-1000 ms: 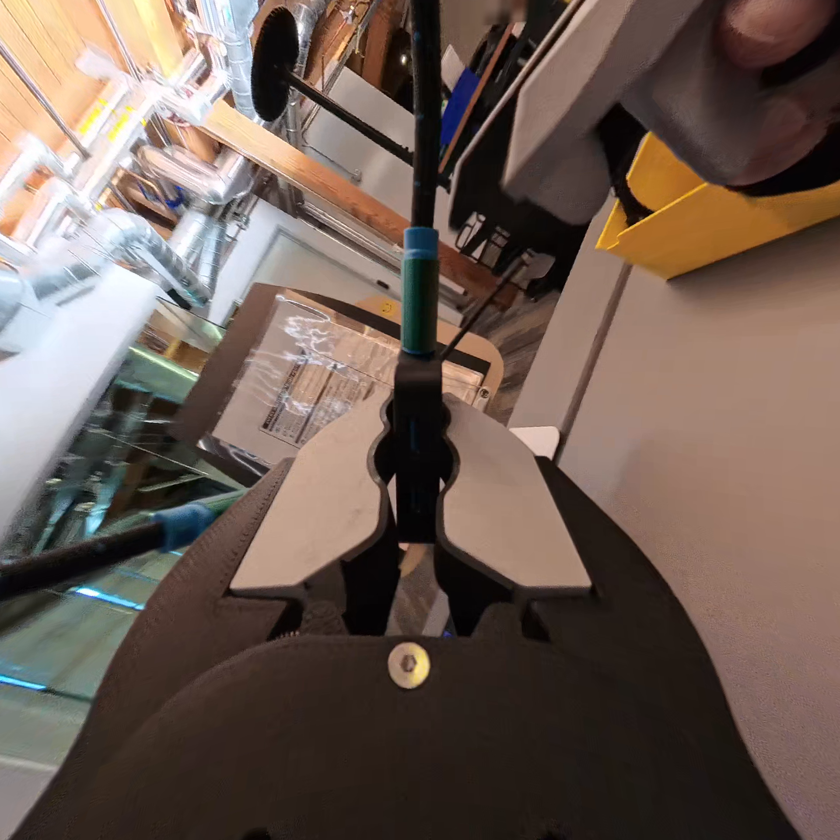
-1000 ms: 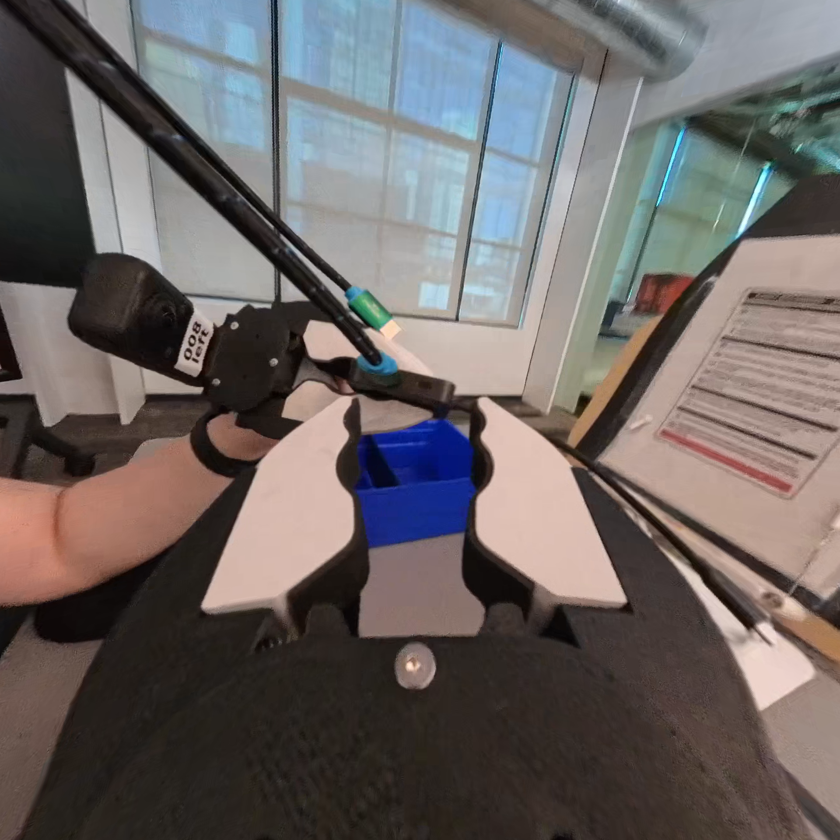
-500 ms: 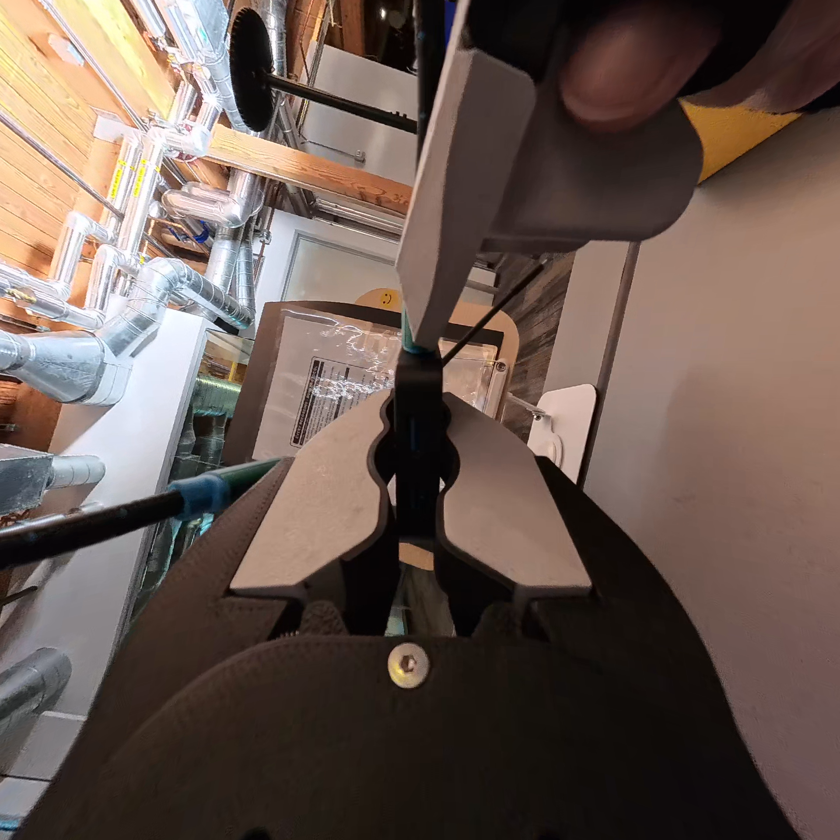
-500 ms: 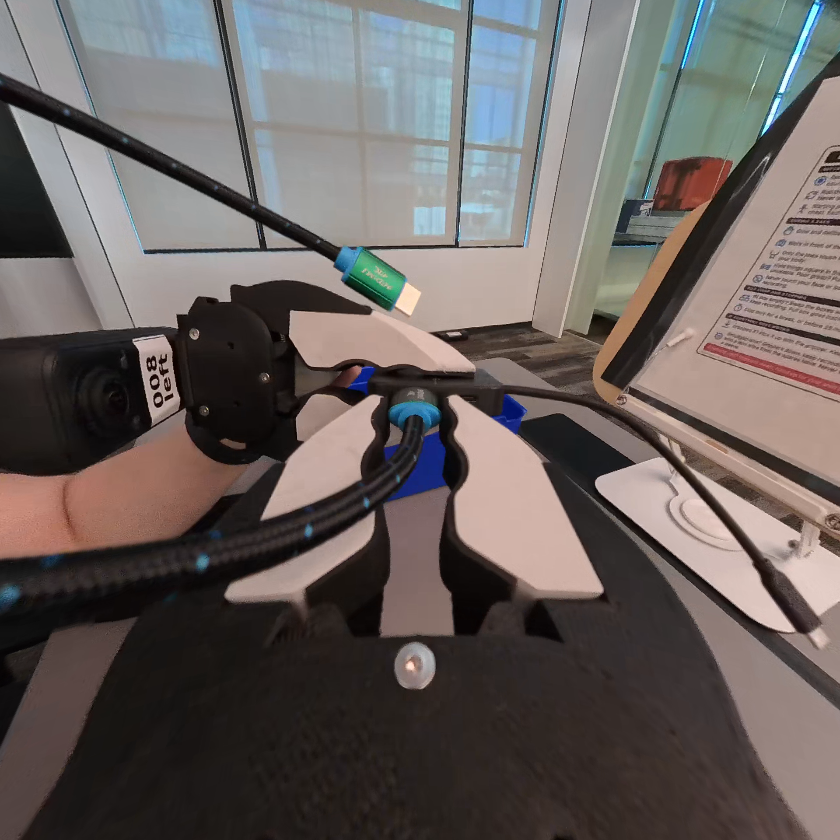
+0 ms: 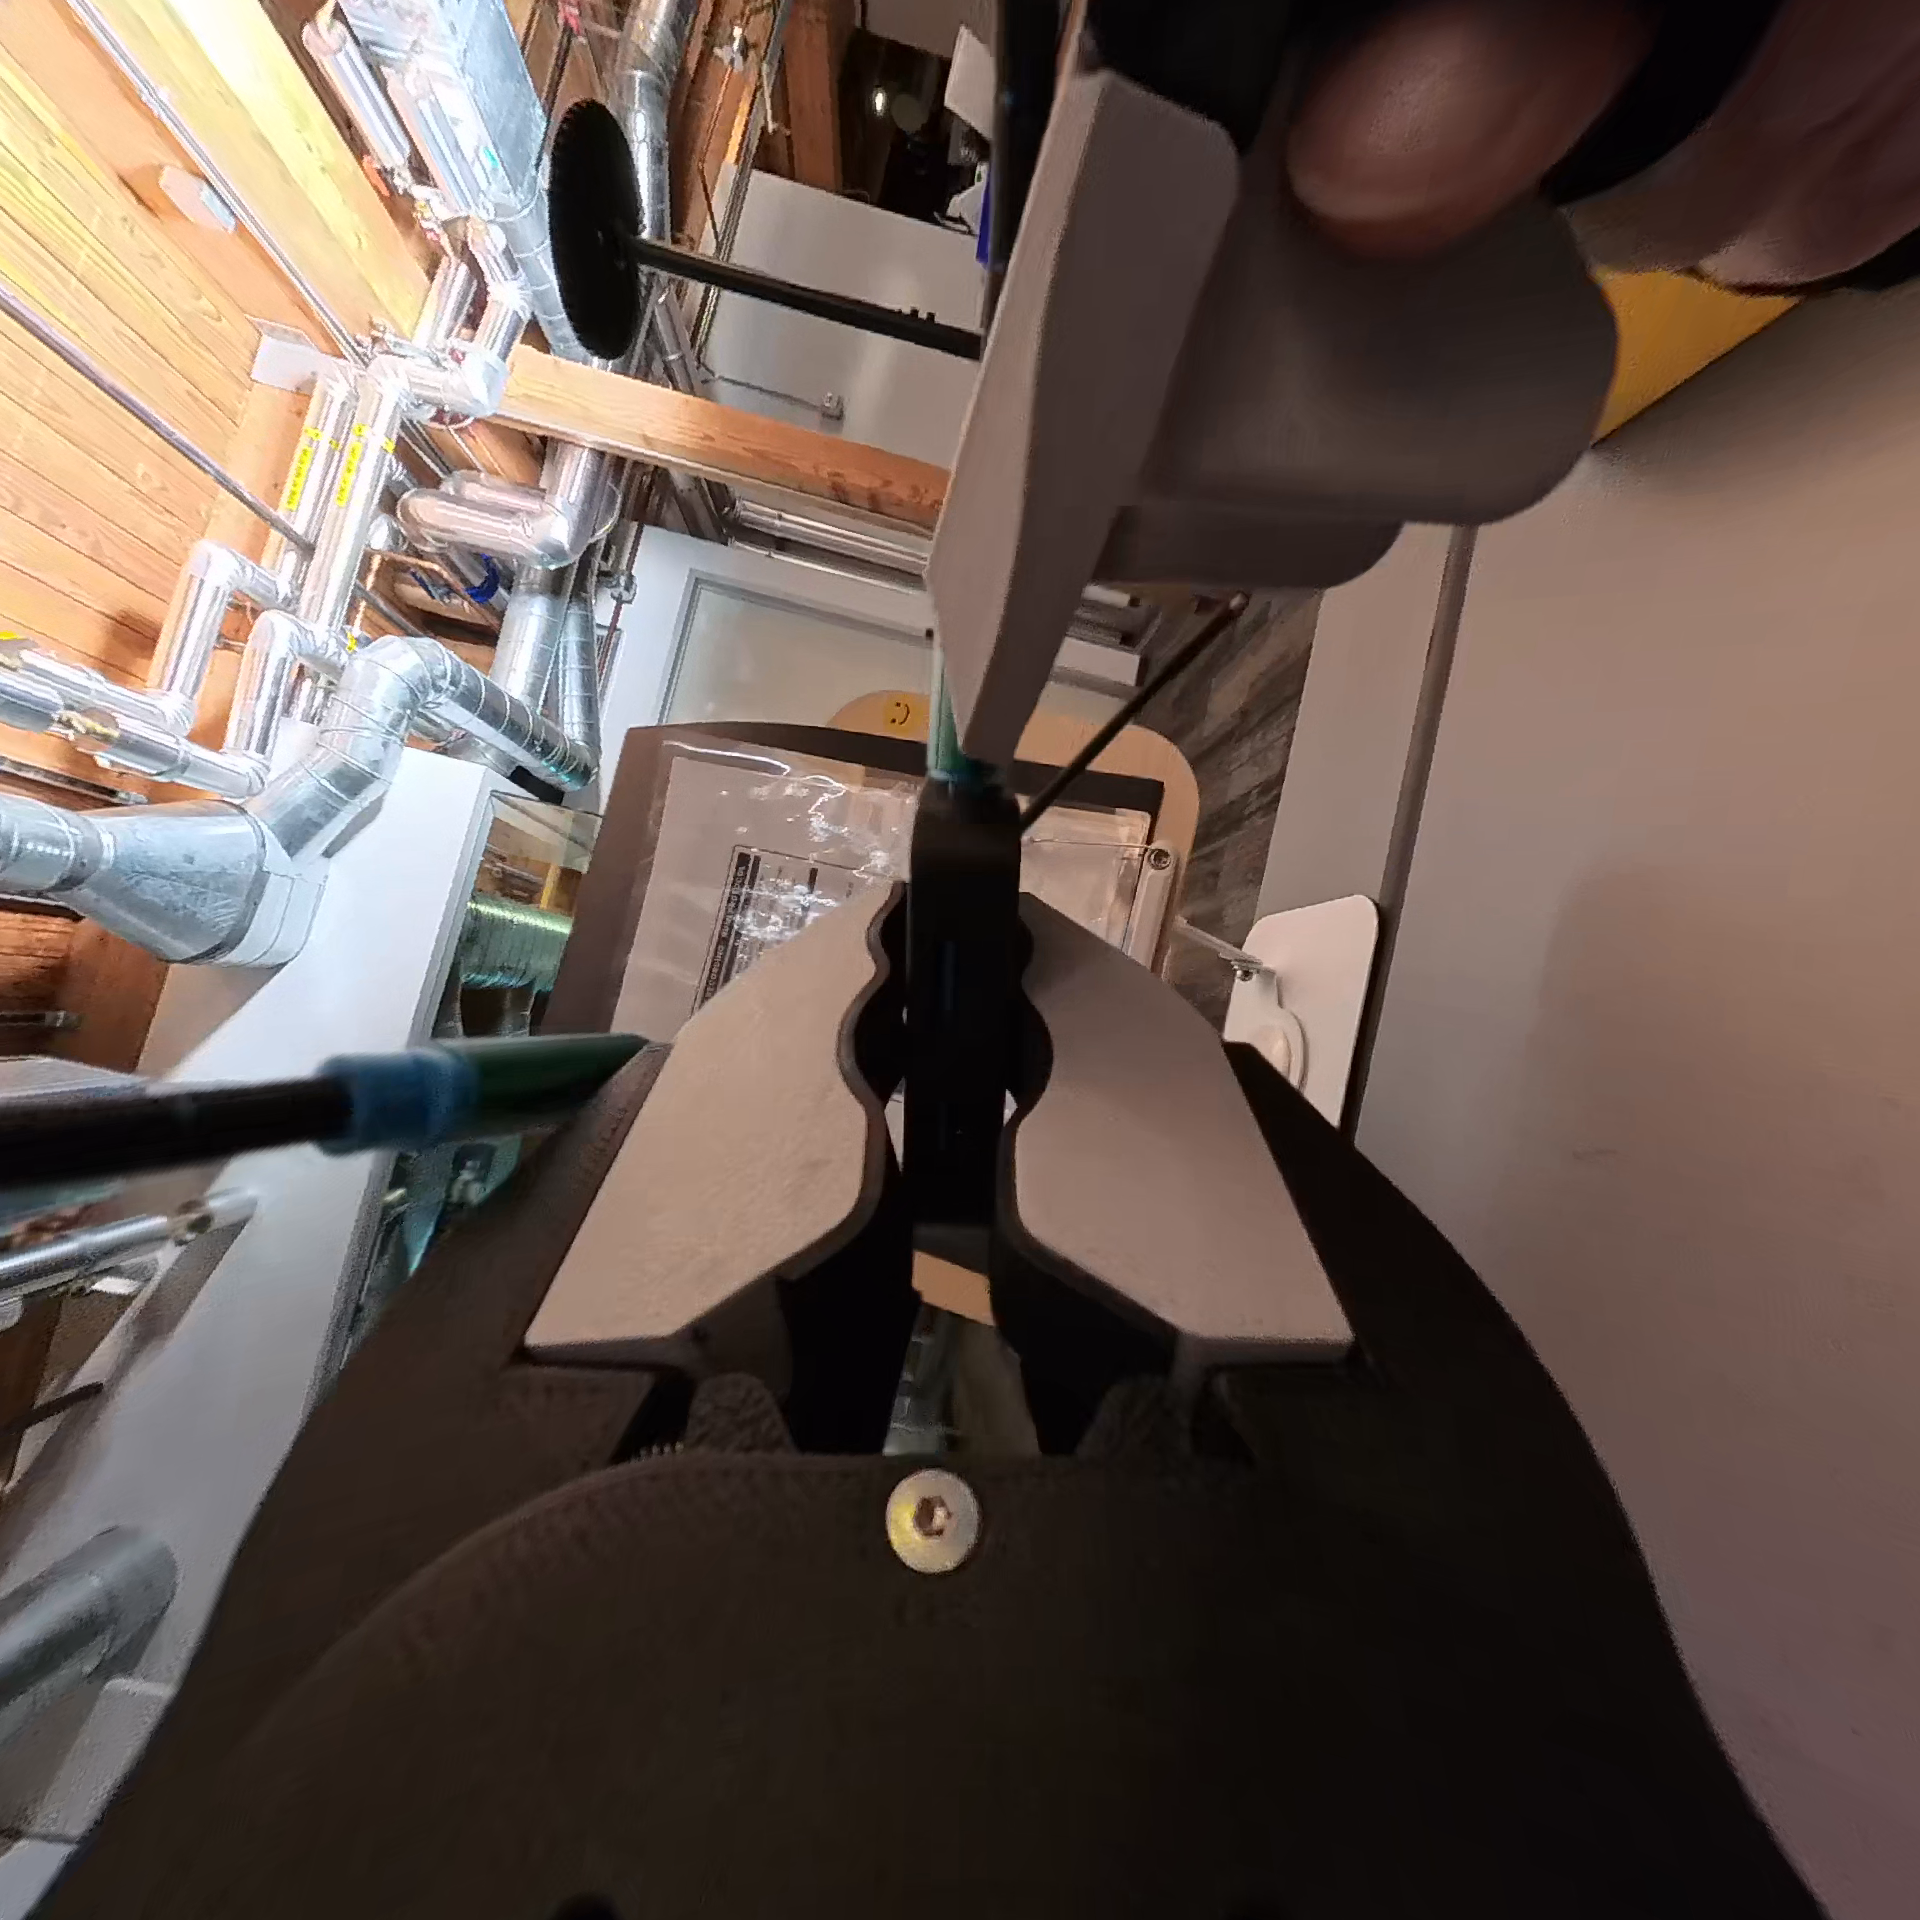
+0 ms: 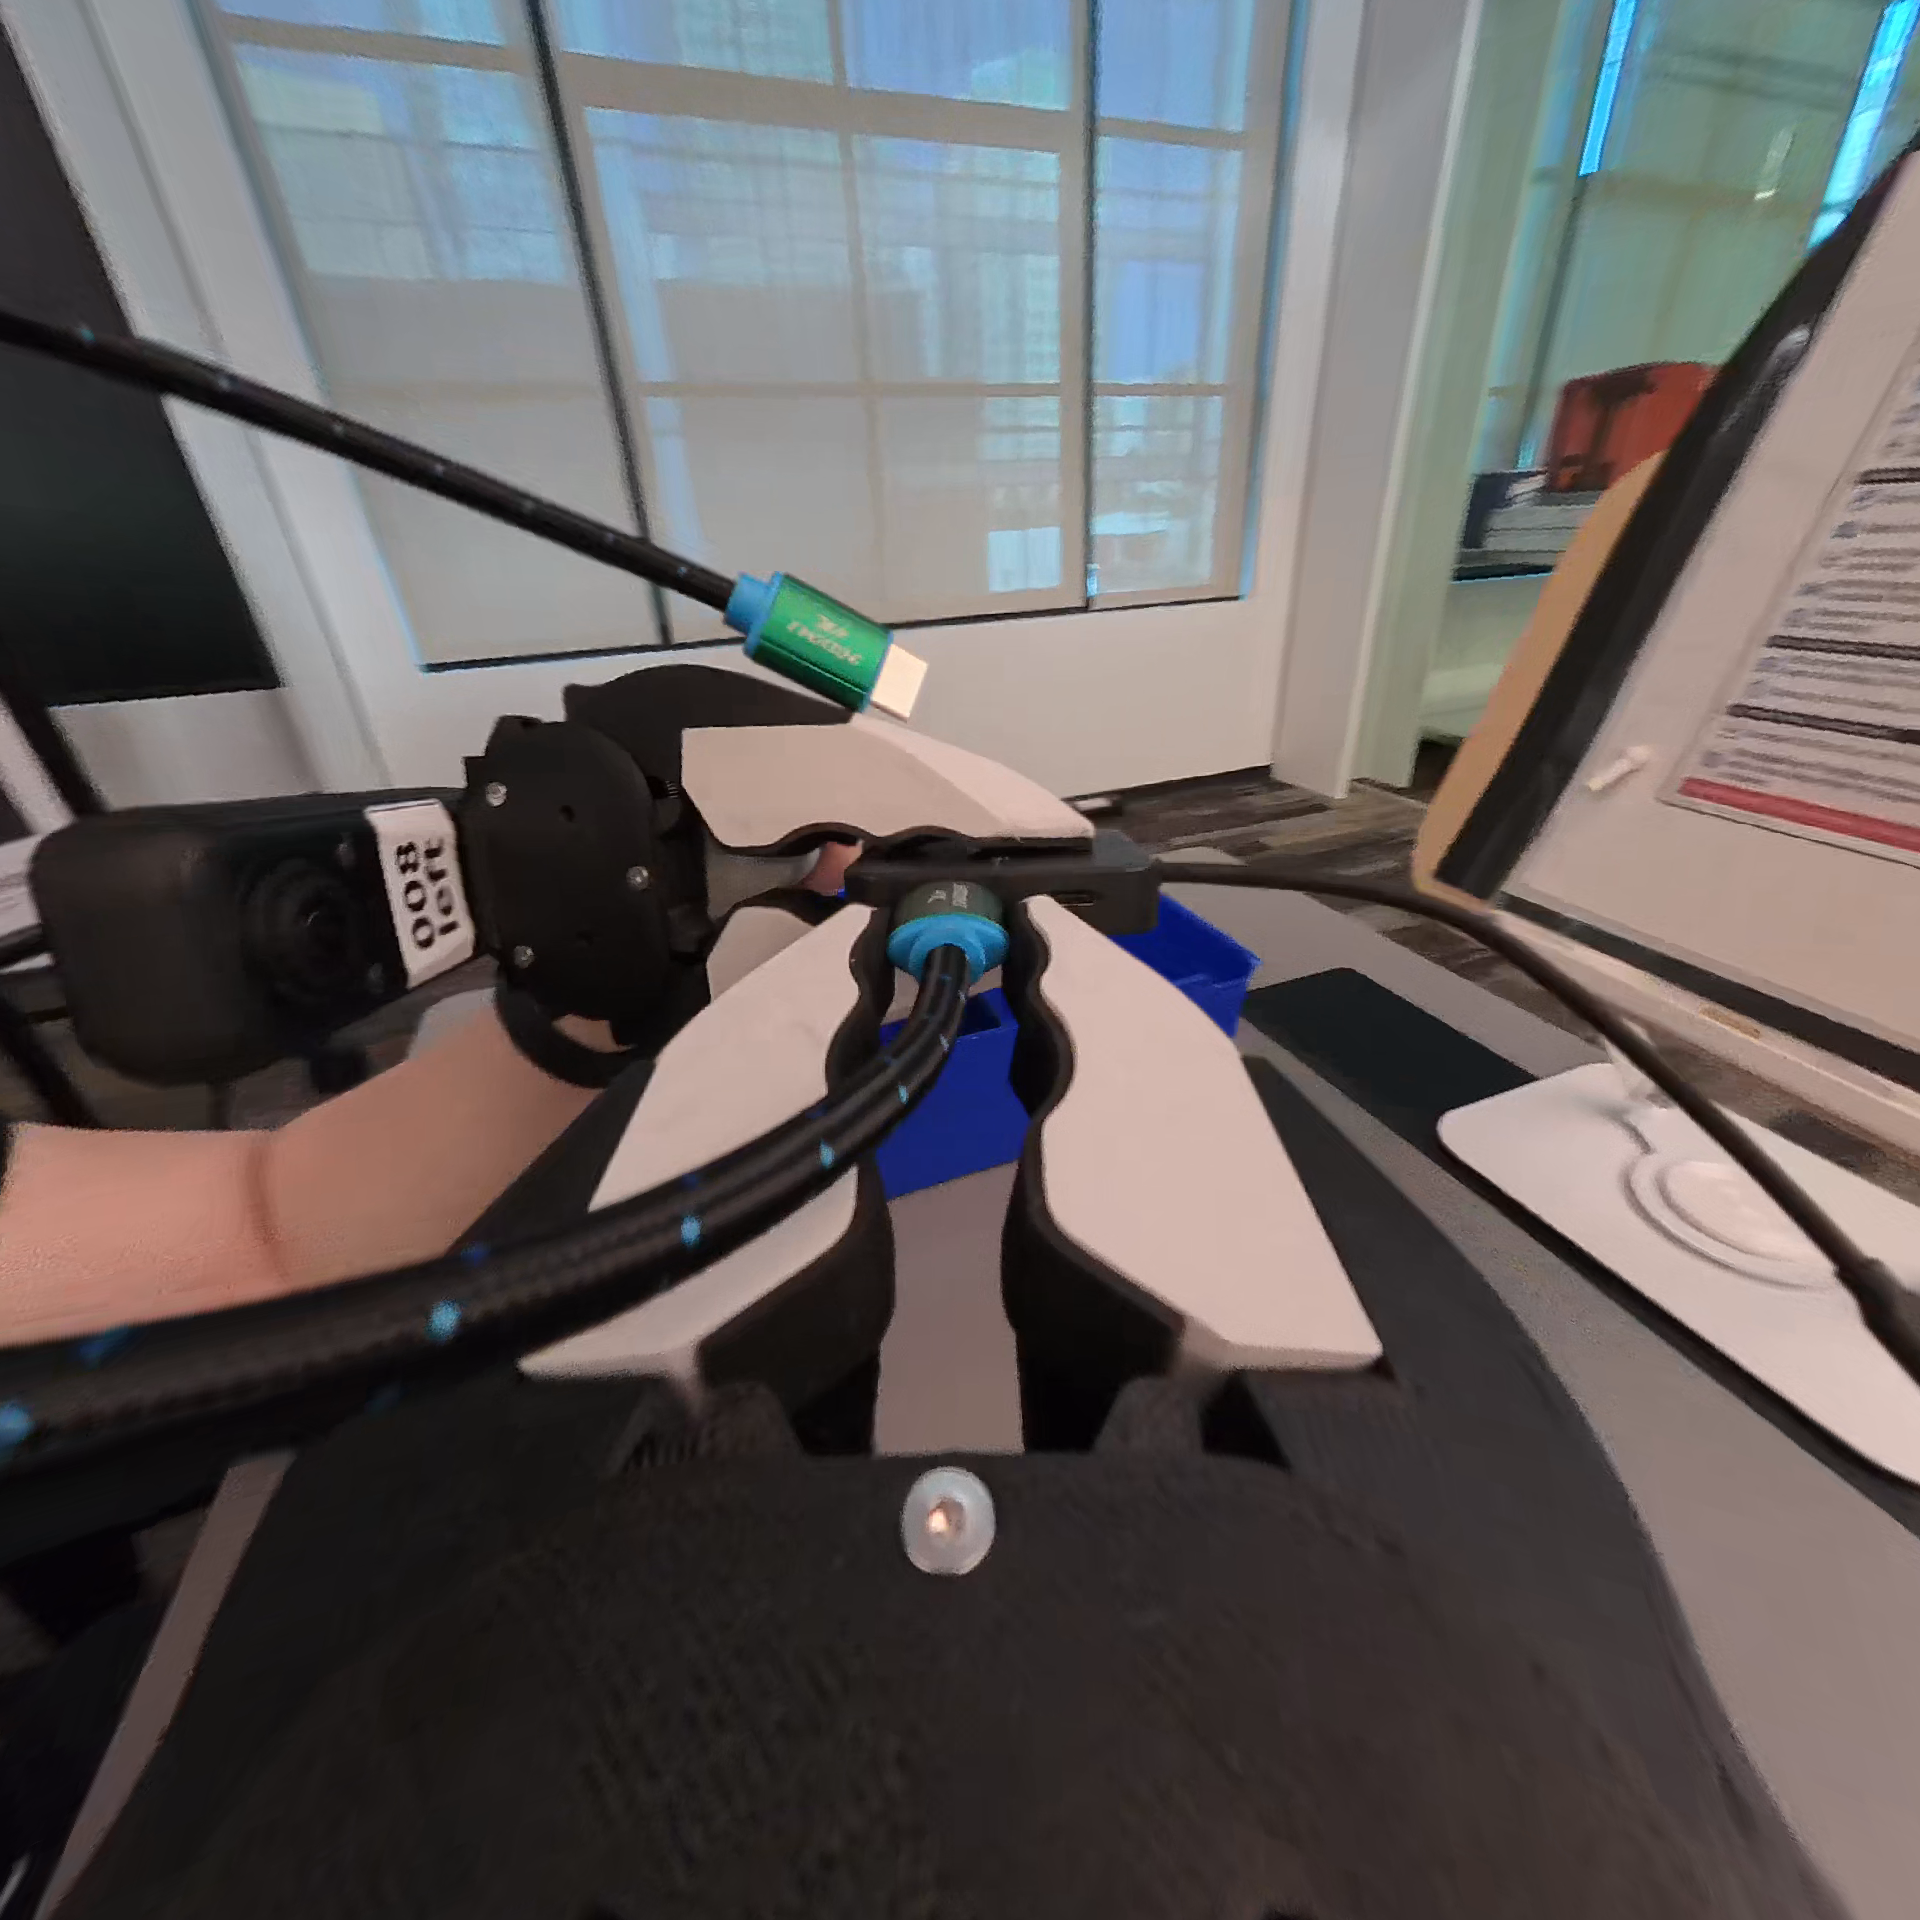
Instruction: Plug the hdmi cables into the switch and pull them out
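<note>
My left gripper [image 5: 956, 925] is shut on the thin black switch [image 5: 956, 1039], which shows edge-on between its fingers. In the right wrist view the left gripper [image 6: 997, 847] holds the switch [image 6: 1101, 883] level above the table. One HDMI plug [image 6: 943, 914], green with a blue collar, sits in the switch's near side. My right gripper [image 6: 943, 914] is closed around that plug, and its braided cable [image 6: 623, 1236] runs off to the left. A second green HDMI plug [image 6: 831, 649] hangs free above the left gripper. It also shows in the left wrist view [image 5: 499, 1081].
A blue bin [image 6: 1184, 956] stands on the grey table [image 6: 1558, 1455] behind the switch. A framed sign [image 6: 1766, 675] on a white base [image 6: 1662, 1195] stands at the right. The switch's thin black lead [image 6: 1558, 997] trails to the right. A yellow bin [image 5: 1683, 312] sits at the table's far side. The grippers are tip to tip, or close to it.
My right gripper has come forward and closed around the plug seated in the switch. The left gripper keeps hold of the switch. The free plug has shifted a little.
</note>
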Action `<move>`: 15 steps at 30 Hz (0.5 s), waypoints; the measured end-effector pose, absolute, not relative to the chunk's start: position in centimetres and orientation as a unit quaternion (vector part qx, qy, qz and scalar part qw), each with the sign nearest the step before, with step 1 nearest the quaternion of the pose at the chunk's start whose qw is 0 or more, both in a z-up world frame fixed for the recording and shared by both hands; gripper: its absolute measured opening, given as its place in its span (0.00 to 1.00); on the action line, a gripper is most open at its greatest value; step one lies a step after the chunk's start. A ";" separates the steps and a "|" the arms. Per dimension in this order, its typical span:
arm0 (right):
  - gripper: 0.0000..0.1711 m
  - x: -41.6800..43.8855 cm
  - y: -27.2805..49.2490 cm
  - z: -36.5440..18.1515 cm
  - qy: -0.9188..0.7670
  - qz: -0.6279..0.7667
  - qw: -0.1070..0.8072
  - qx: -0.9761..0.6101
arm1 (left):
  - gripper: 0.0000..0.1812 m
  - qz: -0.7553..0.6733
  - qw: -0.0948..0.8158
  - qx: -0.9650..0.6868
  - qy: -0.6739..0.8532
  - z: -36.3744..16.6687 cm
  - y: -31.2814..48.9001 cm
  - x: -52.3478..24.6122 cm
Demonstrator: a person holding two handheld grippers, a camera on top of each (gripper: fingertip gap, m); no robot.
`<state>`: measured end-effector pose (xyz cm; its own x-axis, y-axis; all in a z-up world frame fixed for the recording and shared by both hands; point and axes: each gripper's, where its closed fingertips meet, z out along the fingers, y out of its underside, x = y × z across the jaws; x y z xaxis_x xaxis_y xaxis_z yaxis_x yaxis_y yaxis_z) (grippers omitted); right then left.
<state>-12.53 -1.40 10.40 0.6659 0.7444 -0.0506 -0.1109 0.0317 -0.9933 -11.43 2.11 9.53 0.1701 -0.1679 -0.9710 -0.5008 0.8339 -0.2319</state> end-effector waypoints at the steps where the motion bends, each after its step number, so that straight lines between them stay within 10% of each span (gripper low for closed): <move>1: 0.13 -12.5 -1.5 10.4 -0.265 0.328 0.663 -0.619 | 0.08 0.114 0.717 -0.262 0.636 9.6 1.9 -11.4; 15: 0.12 -11.8 -1.1 10.3 -0.220 0.334 0.644 -0.651 | 0.08 0.133 0.703 -0.279 0.640 9.3 2.4 -11.3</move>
